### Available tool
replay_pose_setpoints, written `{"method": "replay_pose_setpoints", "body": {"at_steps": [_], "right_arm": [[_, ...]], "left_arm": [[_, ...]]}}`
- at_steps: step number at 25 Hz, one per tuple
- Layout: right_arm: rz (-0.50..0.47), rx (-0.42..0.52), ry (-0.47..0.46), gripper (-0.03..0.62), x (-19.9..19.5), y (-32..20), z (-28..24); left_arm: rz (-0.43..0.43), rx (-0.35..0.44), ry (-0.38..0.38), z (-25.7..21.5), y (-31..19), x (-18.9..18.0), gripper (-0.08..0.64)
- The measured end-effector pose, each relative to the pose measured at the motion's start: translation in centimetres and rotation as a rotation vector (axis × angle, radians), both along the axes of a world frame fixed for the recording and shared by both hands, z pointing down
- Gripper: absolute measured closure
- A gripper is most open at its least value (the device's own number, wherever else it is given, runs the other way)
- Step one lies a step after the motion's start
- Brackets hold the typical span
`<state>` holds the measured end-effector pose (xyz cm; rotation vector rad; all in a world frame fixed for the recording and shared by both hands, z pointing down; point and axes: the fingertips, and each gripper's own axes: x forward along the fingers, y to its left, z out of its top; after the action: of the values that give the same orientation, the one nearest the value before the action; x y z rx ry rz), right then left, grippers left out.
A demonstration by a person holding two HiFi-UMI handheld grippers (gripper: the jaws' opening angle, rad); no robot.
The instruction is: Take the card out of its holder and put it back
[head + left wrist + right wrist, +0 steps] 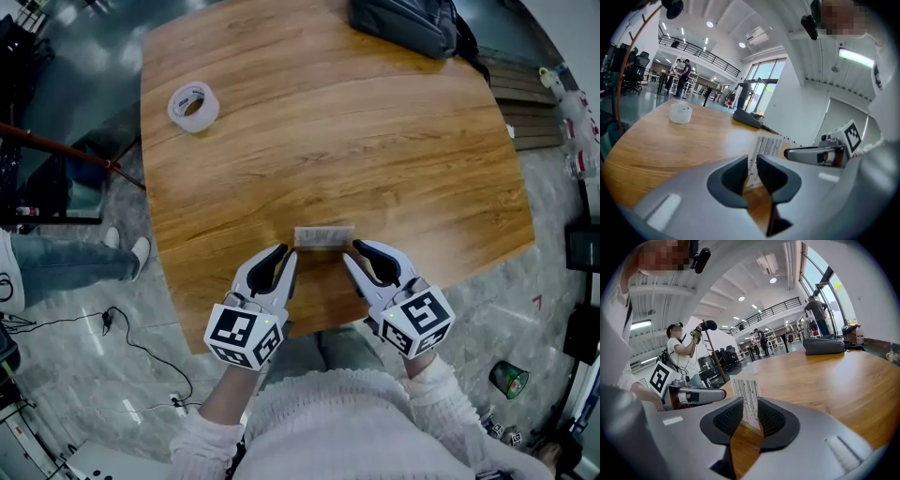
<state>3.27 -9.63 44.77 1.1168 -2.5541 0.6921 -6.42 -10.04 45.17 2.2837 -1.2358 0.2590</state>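
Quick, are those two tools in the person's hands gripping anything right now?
Left tool: open, jaws slightly apart, card between them, not pinched.
Right tool: open, card between its jaws too, not pinched.

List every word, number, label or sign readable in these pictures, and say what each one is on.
Nothing here can be read as text.
Card: rows of fine print, too blurred to read.
Left marker cube: black square pattern, no letters.
Right marker cube: black square pattern, no letters.
Green can on the floor: label too small to read.
Tape roll: no print visible.
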Motion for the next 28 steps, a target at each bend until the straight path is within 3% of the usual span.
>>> {"method": "replay_pose_setpoints", "body": {"at_steps": [8, 24, 28], "right_arm": [[-0.011, 0.001, 0.03, 0.474, -0.3, -1.5, 1.3], [-0.045, 0.061, 0.066, 0.46, -1.2, -2.4, 0.9], [-0.052, 0.077, 0.085, 0.485, -1.5, -2.5, 0.9]], "left_arm": [[0.041, 0.008, -0.006, 0.8, -1.4, 1.0, 0.434], [0.115, 0.063, -0.004, 0.5, -2.1, 2.1, 0.439], [0.116, 0.064, 0.002, 0.6, -2.1, 2.3, 0.462]]}}
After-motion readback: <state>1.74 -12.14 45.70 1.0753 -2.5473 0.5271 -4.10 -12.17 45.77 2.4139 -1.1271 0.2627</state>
